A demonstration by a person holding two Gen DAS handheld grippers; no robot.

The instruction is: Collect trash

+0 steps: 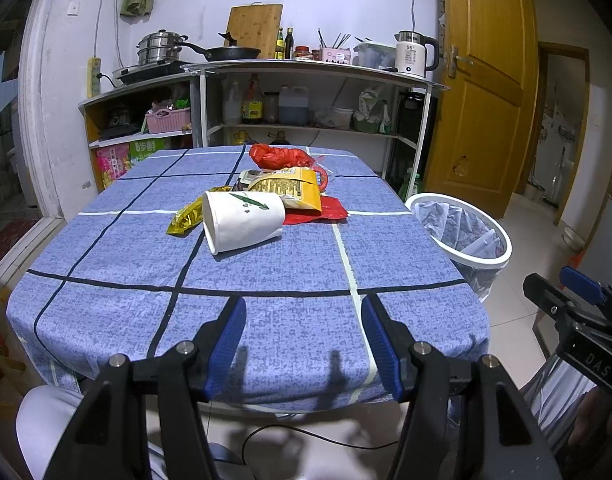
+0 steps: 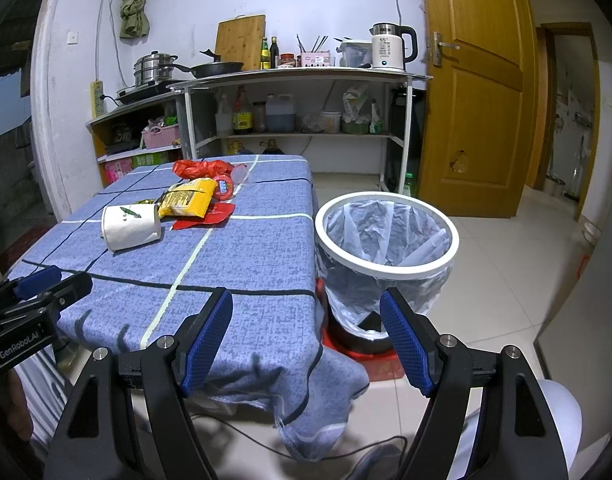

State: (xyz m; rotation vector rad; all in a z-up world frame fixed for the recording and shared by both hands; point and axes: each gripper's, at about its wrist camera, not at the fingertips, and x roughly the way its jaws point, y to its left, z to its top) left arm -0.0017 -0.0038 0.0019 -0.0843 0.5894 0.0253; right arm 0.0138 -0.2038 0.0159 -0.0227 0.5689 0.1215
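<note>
Litter on the table (image 1: 106,280): one paper cup (image 1: 244,221), two red bags (image 1: 280,156), one bin (image 2: 385,236); each gripper (image 1: 304,312) (image 2: 306,308) spread apart, empty

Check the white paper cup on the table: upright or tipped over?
Tipped over. The white paper cup lies on its side on the blue tablecloth, its open rim facing sideways.

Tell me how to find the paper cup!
Look at the table with the blue checked cloth. In the pile of rubbish at its middle, the paper cup lies on its side nearest you. It alone is white, with a green leaf printed on it.
</note>
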